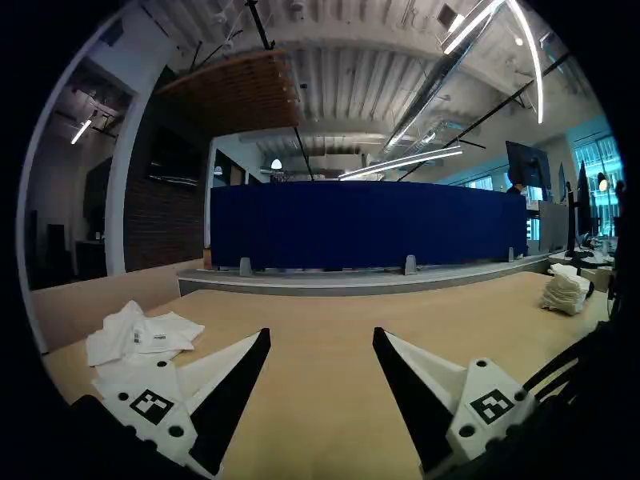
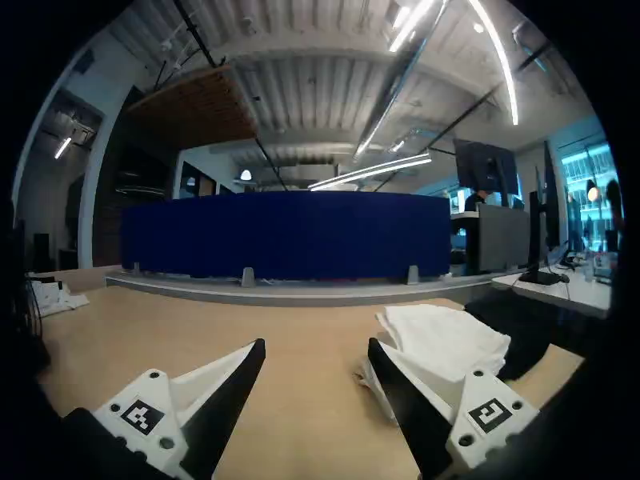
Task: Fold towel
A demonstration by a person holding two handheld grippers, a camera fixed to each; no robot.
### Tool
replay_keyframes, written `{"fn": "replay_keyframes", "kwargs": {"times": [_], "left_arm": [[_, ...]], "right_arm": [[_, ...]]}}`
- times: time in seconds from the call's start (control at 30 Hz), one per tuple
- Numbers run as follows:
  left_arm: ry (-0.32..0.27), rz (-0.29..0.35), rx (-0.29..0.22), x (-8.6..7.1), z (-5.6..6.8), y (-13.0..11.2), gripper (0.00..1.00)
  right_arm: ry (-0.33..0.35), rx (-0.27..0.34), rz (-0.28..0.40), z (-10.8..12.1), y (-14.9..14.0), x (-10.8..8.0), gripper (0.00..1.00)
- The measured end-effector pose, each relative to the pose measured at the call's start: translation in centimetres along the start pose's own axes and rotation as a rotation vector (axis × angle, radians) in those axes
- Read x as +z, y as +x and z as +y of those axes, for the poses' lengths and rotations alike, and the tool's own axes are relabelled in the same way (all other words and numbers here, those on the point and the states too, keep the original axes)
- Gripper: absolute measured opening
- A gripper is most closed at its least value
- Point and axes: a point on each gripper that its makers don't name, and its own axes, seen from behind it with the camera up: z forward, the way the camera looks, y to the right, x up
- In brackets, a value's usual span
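Note:
In the left gripper view, my left gripper stands open just above the wooden table, nothing between its fingers. A crumpled white towel lies at the table's left, just beyond the left finger. A folded white stack sits at the far right. In the right gripper view, my right gripper is open over the table. A white folded towel pile lies right behind its right finger. Another white cloth shows at the far left.
A blue divider panel on a grey ledge runs along the table's back edge. Monitors and desks stand at the right. A dark object lies beside the towel pile. Bare tabletop stretches between the two cloths.

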Motion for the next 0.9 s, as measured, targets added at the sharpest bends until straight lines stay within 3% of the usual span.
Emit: {"fn": "replay_keyframes", "kwargs": {"times": [0.9], "left_arm": [[-0.002, -0.001, -0.003, -0.02, -0.01, 0.15, 0.95]], "right_arm": [[0.000, 0.000, 0.000, -0.03, 0.01, -0.29, 0.99]]}}
